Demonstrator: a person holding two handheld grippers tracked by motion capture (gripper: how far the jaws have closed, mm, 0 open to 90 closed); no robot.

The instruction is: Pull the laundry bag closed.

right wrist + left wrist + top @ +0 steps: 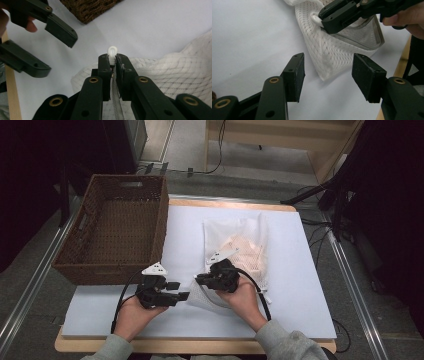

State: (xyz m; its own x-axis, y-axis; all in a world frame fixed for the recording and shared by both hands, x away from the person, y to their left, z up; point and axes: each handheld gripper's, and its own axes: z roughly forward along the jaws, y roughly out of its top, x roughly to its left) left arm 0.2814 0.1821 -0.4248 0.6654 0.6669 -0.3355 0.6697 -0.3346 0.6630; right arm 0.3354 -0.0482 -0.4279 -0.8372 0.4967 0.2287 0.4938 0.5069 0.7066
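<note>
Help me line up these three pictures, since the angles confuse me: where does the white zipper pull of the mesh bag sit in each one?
High view: too small to make out, hidden at the right gripper tip, below centre.
Left gripper view: zipper pull at top centre, pinched by the far gripper.
Right gripper view: pull at centre, between the shut jaws.
Shared landmark: the white mesh bag.

The laundry bag (pixel 239 251) is white open-mesh cloth, soft and matt; its zipper pull (pixel 112 52) is smooth glossy white plastic; the right claw (pixel 112 62) is matt black plastic with brass-coloured rivets; the basket (pixel 116 231) is rough brown wicker; the tabletop (pixel 300 285) is smooth, matt white with a pale wood edge.
</note>
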